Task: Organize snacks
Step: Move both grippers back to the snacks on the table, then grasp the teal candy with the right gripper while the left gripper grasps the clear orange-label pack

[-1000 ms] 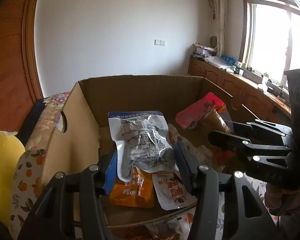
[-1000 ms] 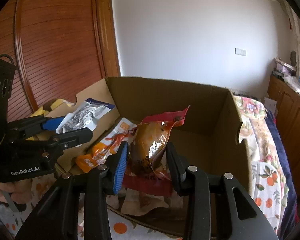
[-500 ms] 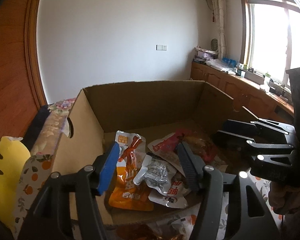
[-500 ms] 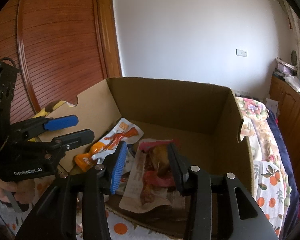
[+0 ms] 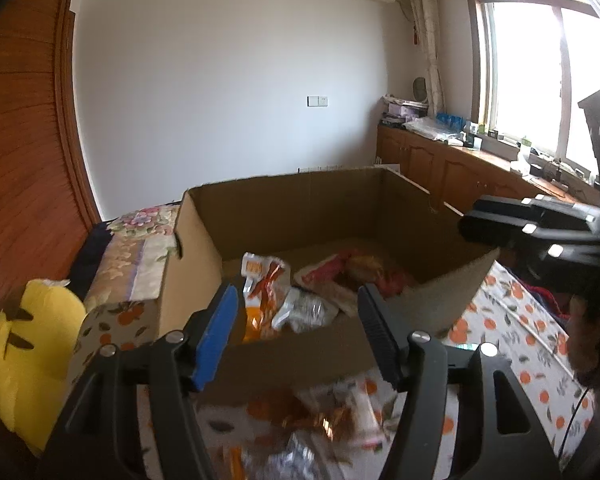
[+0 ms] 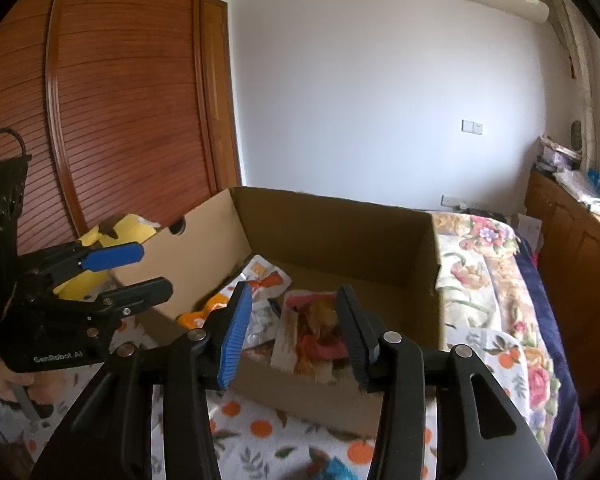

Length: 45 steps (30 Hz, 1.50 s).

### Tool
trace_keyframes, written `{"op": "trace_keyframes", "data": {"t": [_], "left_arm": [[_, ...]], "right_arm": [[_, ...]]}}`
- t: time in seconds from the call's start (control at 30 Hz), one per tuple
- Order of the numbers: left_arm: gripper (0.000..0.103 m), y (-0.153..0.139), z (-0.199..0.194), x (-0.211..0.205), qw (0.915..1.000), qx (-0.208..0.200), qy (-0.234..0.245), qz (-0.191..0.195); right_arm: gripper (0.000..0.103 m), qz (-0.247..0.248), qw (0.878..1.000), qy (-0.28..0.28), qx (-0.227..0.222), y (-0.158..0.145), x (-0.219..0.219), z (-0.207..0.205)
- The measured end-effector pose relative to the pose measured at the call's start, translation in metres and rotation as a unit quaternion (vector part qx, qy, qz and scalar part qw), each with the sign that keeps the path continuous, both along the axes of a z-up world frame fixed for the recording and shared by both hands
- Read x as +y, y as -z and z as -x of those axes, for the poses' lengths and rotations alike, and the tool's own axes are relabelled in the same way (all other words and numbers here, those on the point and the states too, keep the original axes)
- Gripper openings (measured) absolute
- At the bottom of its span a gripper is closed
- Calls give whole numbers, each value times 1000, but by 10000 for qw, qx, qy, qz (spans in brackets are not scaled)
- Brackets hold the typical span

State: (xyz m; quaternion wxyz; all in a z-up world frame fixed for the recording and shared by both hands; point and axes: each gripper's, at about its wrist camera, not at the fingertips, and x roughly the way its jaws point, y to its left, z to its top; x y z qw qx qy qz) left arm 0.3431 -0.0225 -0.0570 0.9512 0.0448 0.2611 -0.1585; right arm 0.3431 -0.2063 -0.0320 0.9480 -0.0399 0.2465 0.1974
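An open cardboard box (image 5: 300, 208) stands on the bed. In it lie a silver pouch (image 5: 304, 312), an orange-and-white pouch (image 5: 260, 280) and a red pouch (image 5: 352, 268). My left gripper (image 5: 296, 296) hangs open over the box's near wall, with nothing between its fingers. In the right wrist view the box (image 6: 340, 232) holds the red pouch (image 6: 316, 328) and the orange pouch (image 6: 260, 276). My right gripper (image 6: 294, 290) is above the near edge, its jaws opening and empty. The left gripper (image 6: 154, 270) shows at the left there. The right gripper (image 5: 466, 224) shows at the right of the left wrist view.
Several loose snack packets (image 5: 320, 412) lie blurred on the orange-patterned bedspread (image 5: 520, 340) in front of the box. A yellow plush toy (image 5: 28, 352) sits left of the box. Wooden cabinets (image 5: 440, 168) line the window wall, and a wooden wardrobe (image 6: 120, 100) stands at the left.
The left gripper let go of the silver pouch and the right one of the red pouch; both pouches now lie in the box. Both grippers drew back and up.
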Motion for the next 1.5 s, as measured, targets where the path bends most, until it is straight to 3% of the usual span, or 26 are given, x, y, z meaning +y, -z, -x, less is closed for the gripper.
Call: {"op": "trace_keyframes", "data": {"t": [0.2,0.57,1.07,1.5], "left_arm": [[66,20,28,16,9995,315,-80,28],[66,53,61,37,9970,705,-332,-22],[66,97,57,44,9910,1234,-518,-97],[66,104,49,43,9882,1443,-505,-87]], "right_arm": [[52,45,9997,224,73,-2,-10,36],[56,99,9960,580,675,44,-21,72],[56,147,9852,751,1536,109,-28,56],[56,267,9797,671,1873,130,-20,36]]}}
